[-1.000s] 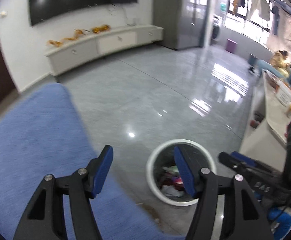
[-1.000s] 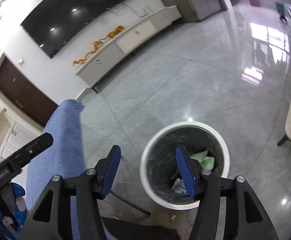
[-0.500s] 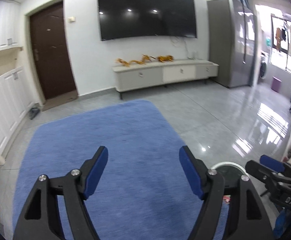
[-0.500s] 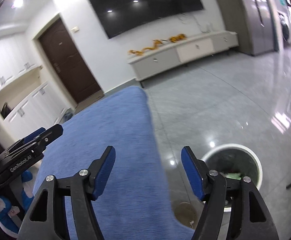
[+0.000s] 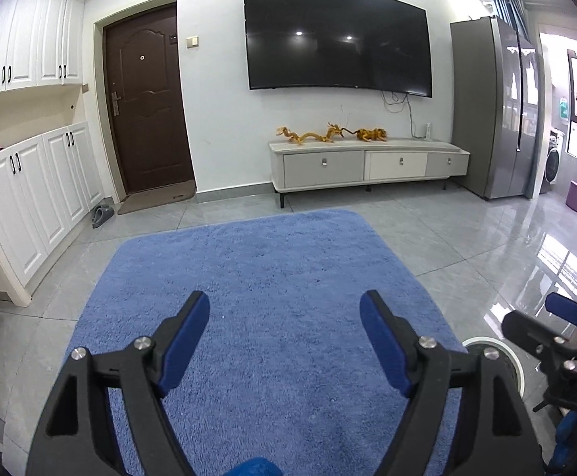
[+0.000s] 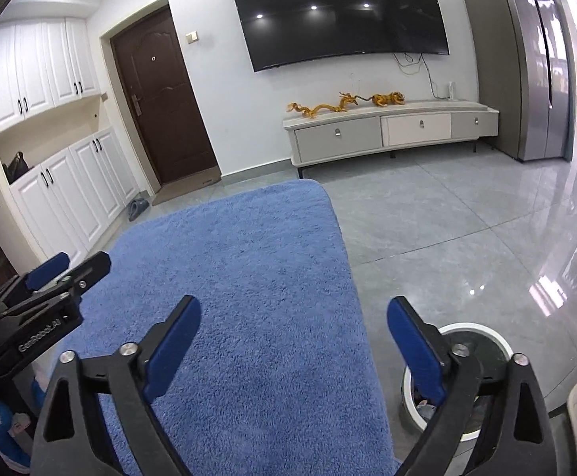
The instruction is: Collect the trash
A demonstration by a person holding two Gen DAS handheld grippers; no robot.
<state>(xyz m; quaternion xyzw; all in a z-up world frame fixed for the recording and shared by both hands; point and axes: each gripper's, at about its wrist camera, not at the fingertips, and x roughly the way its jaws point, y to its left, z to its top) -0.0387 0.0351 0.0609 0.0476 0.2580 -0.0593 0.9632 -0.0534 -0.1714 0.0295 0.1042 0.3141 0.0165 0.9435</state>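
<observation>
Since a second ago we're tilting both views up off the bin, now facing the rug [image 5: 264, 277]. Left gripper [image 5: 284, 329] and right gripper [image 6: 294, 335] are hanging wide open, empty. Trash bin [image 6: 483, 335] sitting lower right. We're scanning; no trash visible.

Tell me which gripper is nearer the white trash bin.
Right. The right gripper is next to the white trash bin, whose rim sits just behind its right finger. The left gripper is over the blue rug, with the right gripper between it and the bin.
</observation>
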